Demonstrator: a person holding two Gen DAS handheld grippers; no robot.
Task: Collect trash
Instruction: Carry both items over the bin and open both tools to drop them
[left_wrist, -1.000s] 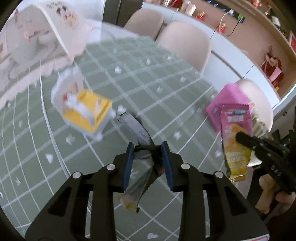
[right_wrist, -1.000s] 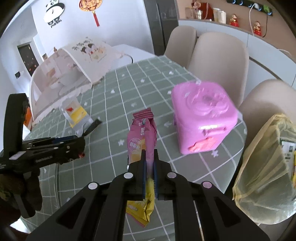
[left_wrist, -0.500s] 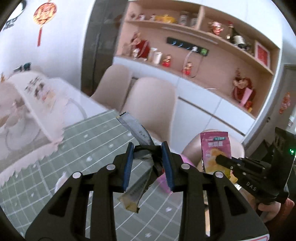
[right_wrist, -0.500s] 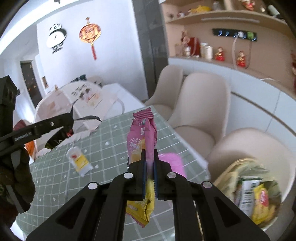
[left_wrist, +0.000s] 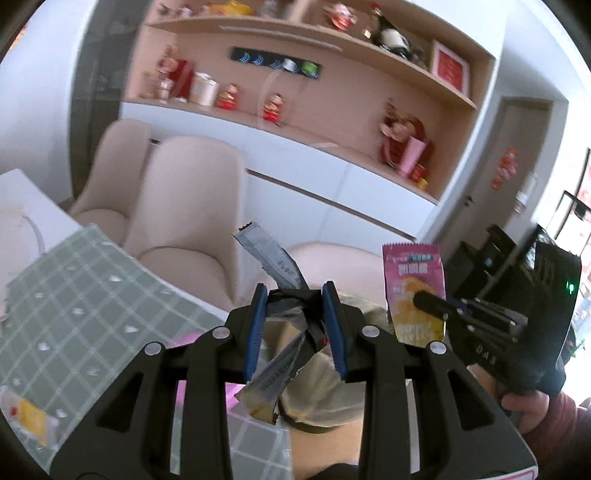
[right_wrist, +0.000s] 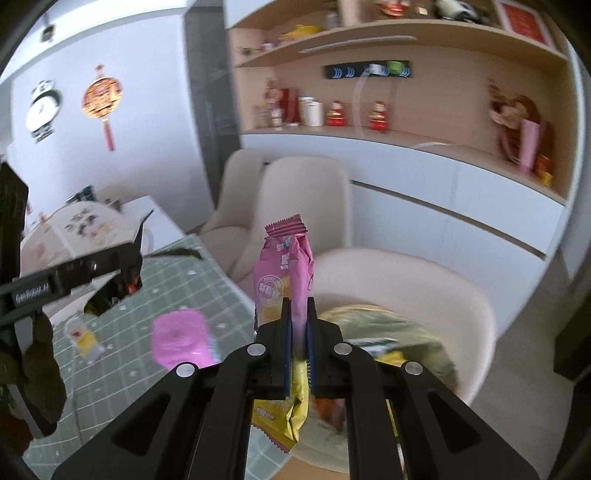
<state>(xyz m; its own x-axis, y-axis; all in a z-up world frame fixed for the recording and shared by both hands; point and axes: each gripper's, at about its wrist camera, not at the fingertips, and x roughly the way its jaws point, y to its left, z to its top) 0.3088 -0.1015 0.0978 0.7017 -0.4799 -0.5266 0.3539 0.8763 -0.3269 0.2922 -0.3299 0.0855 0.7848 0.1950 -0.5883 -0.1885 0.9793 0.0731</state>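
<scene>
My left gripper (left_wrist: 293, 295) is shut on a crumpled silver-grey wrapper (left_wrist: 273, 262) and holds it in the air above a yellowish trash bag (left_wrist: 325, 384) on a chair. My right gripper (right_wrist: 299, 306) is shut on a pink and yellow snack packet (right_wrist: 282, 273), also held up over the trash bag (right_wrist: 406, 339). The packet shows in the left wrist view (left_wrist: 413, 288) too, to the right of my left gripper. The left gripper with the wrapper shows at the left of the right wrist view (right_wrist: 122, 273).
A green checked table (left_wrist: 74, 310) lies to the left, with a pink box (right_wrist: 181, 343) near its edge and a small yellow and white packet (right_wrist: 83, 338) further in. Beige chairs (left_wrist: 188, 206) stand behind, then a white cabinet and shelves (left_wrist: 332, 110).
Both grippers have swung up and right, away from the table, with their trash held. The trash bag on the chair now lies below both.
</scene>
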